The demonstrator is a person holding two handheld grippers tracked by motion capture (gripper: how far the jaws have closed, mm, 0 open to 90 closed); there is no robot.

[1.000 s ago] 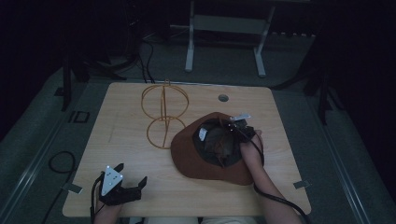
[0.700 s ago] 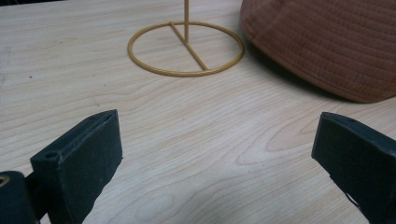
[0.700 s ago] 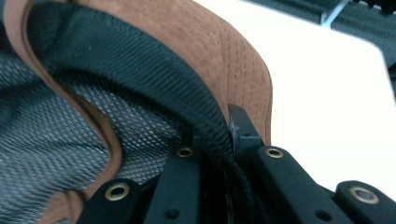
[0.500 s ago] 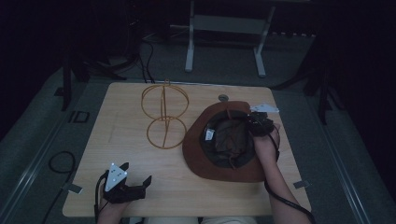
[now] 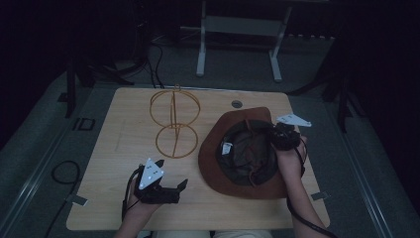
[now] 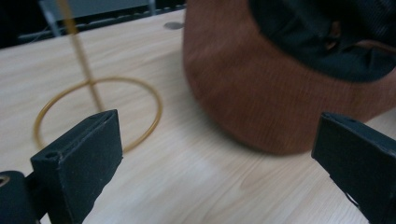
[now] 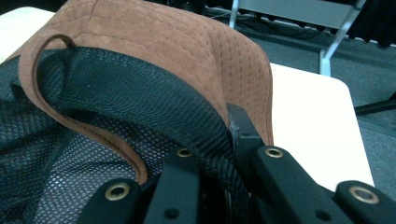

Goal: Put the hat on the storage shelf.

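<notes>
Item: brown hat [image 5: 218, 163], crown down, rim pinched by the right gripper [image 5: 283, 135] so it could be lifted toward the wire hat stand [image 5: 174, 124]. Left gripper [image 5: 171, 191] waited wide-jawed and empty beside the brim, ready to steady it.

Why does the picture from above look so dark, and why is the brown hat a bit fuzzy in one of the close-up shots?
High view: dim room, only the table catches light, so the hat looks murky. Left gripper view: the hat and the gold wire stand are soft, slightly blurred; the black fingers are sharper. Right gripper view: brighter, the hat's stitching and mesh lining are crisp.
</notes>
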